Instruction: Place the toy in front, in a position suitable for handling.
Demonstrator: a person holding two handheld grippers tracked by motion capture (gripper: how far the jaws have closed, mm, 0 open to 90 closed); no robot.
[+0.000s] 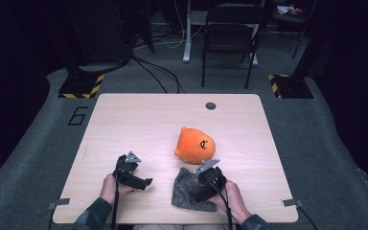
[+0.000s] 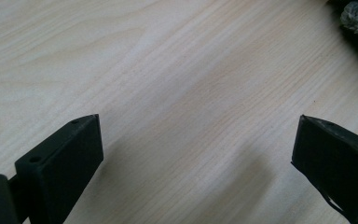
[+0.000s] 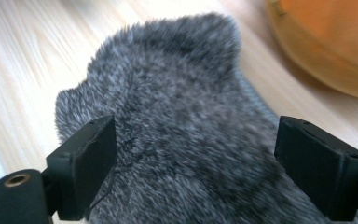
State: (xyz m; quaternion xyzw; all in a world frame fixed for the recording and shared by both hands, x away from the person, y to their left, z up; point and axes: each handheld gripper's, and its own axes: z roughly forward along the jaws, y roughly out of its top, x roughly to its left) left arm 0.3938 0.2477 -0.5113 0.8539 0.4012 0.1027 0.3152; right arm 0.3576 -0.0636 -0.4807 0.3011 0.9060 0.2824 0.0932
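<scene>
Grey furry cloth (image 3: 177, 140) lies flat near the front edge of the table (image 1: 139, 120), just on my side of the orange plush toy (image 1: 195, 144), almost touching it. My right gripper (image 3: 196, 154) is over it with the jaws spread wide on either side of the fur, not pinching anything yet, so I'd say I'm lining up to grab it from above. My left gripper (image 2: 193, 154) is also wide open, over bare wood well to the left with nothing between the jaws, probably parked there to stay out of the way. Room-wise, there's lots of open tabletop to the left and at the back. The tight spots are the toy right behind the cloth and the near edge under my hands.
</scene>
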